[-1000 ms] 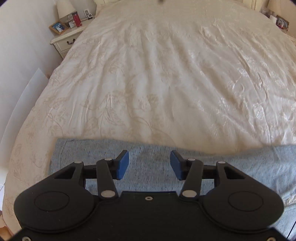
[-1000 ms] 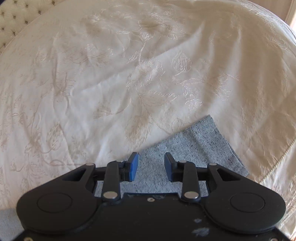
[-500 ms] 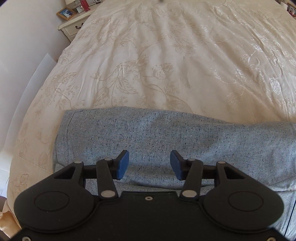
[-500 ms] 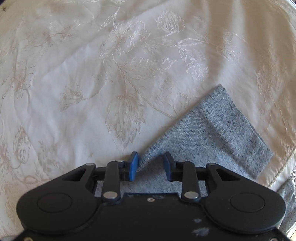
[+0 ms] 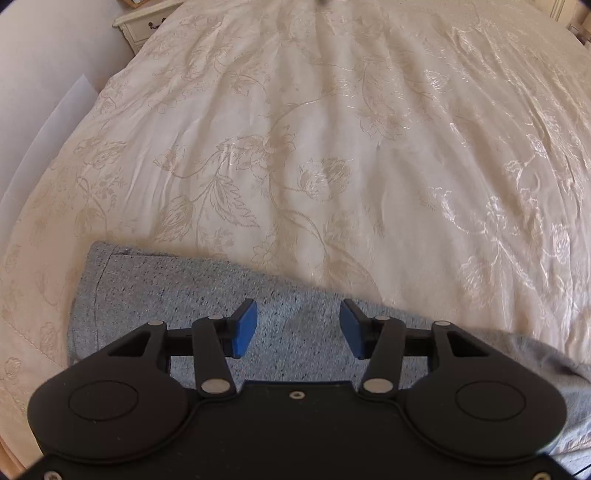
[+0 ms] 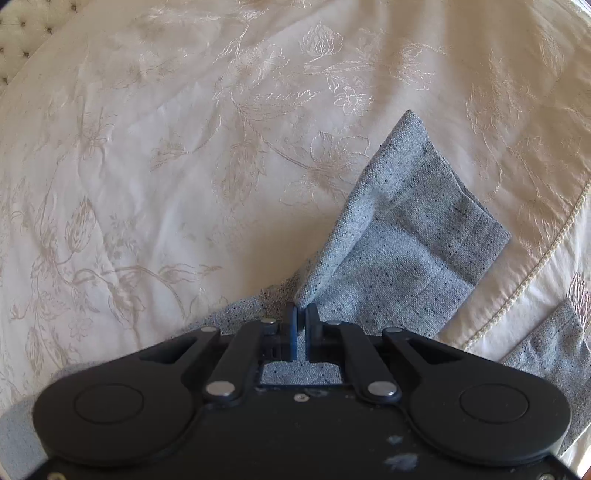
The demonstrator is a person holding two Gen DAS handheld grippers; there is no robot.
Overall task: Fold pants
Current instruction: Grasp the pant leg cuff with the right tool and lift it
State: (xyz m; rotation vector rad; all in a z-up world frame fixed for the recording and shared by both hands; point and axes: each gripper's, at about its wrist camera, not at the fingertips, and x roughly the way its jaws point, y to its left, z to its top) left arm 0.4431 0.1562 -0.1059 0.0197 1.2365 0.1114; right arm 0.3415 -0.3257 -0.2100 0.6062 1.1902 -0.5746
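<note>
Right pinch made, left not yet on cloth

Left gripper low centre of its frame, fingers wide apart and empty above the grey pants lying on the floral bedspread; right gripper nipped tight on a raised pants-leg edge, lower centre. Advice: close left on a matching edge, lift both evenly, keep cloth taut

1. Beyond the grey pants, the cream bedspread lies open ahead.
2. A white nightstand stands at the far left corner.
3. A raised pant-leg fold stands ahead of the right gripper.
</note>
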